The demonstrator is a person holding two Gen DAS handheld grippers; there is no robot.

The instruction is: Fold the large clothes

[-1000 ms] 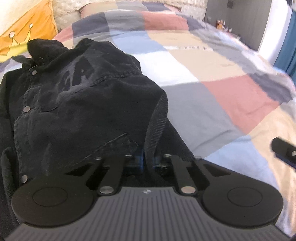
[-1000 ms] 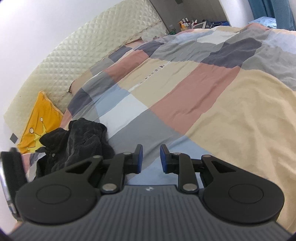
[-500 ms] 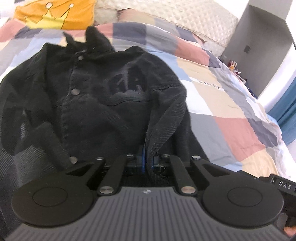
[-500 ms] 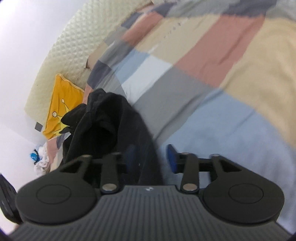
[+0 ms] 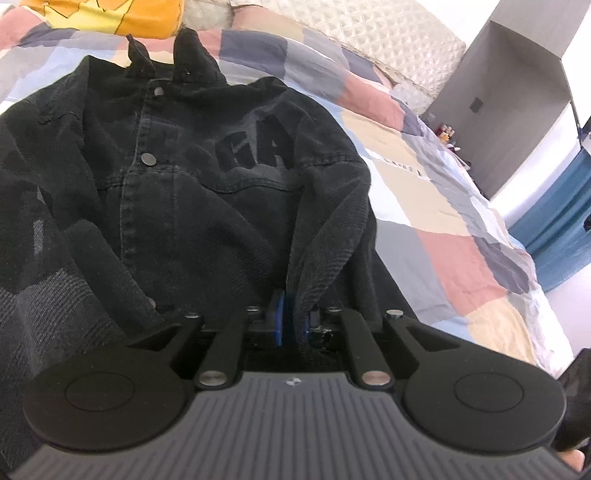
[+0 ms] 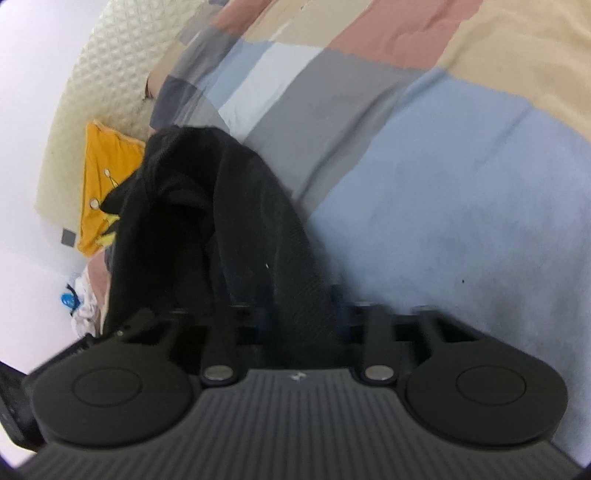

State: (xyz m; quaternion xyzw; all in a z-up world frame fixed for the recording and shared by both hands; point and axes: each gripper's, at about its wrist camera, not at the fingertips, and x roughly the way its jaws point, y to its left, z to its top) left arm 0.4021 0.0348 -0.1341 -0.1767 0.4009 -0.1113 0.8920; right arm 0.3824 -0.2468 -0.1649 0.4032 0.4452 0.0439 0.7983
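A black denim jacket (image 5: 192,192) with metal buttons lies front up on the patchwork bed cover (image 5: 443,236), collar toward the pillows. My left gripper (image 5: 291,325) is shut on the jacket's right sleeve cuff, which hangs from the blue pads. In the right wrist view the jacket (image 6: 221,236) rises in a dark fold. My right gripper (image 6: 295,317) stands wide around that fold; the fabric hides the pads, and the view is blurred.
An orange crown pillow (image 5: 110,14) and a quilted headboard (image 5: 388,33) are at the far end. A grey cabinet (image 5: 498,92) and blue curtain (image 5: 561,221) stand at the right. The orange pillow (image 6: 103,184) shows in the right wrist view too.
My left gripper has lifted and pulled back with the sleeve, so the whole jacket front shows. My right gripper has moved left onto the jacket's fold and opened wider.
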